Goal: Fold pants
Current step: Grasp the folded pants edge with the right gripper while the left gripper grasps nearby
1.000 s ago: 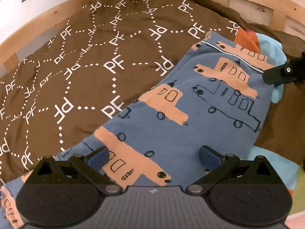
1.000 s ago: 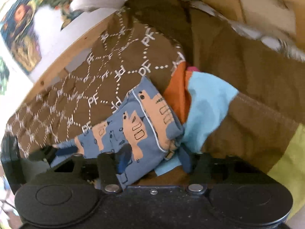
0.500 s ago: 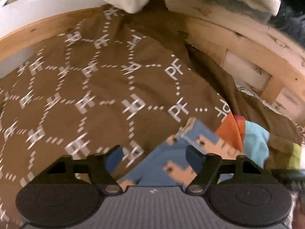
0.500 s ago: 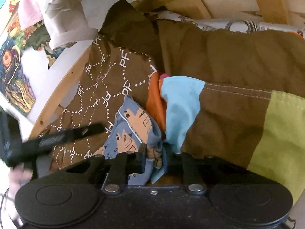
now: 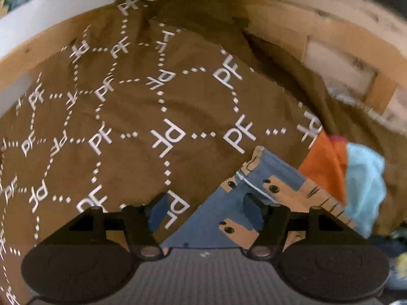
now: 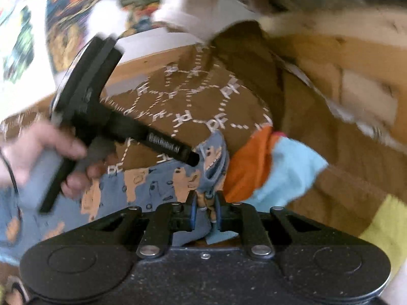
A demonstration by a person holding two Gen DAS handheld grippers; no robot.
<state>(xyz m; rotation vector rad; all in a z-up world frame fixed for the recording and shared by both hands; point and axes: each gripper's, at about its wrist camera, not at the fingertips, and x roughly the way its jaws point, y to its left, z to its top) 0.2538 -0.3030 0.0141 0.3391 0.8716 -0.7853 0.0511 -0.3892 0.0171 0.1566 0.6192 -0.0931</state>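
The pants point(image 5: 257, 198) are blue with orange vehicle prints and lie on a brown blanket point(image 5: 142, 117) marked "PF". In the left wrist view my left gripper point(image 5: 207, 212) is open over the pants' left edge near the waistband, one finger over the blanket, one over the cloth. In the right wrist view my right gripper point(image 6: 205, 212) is shut on a bunched edge of the pants point(image 6: 152, 180) near the waistband. The left gripper point(image 6: 193, 158) shows there too, held by a hand, its tip at the waistband.
An orange and light blue cloth point(image 5: 356, 175) lies just right of the pants; it also shows in the right wrist view point(image 6: 274, 167). A wooden bed frame point(image 5: 330, 38) runs behind the blanket. White cloth point(image 6: 203, 7) hangs above.
My left gripper has moved up along the pants toward the waistband. My right gripper has closed on the pants' edge and both views now look further toward the bed frame.
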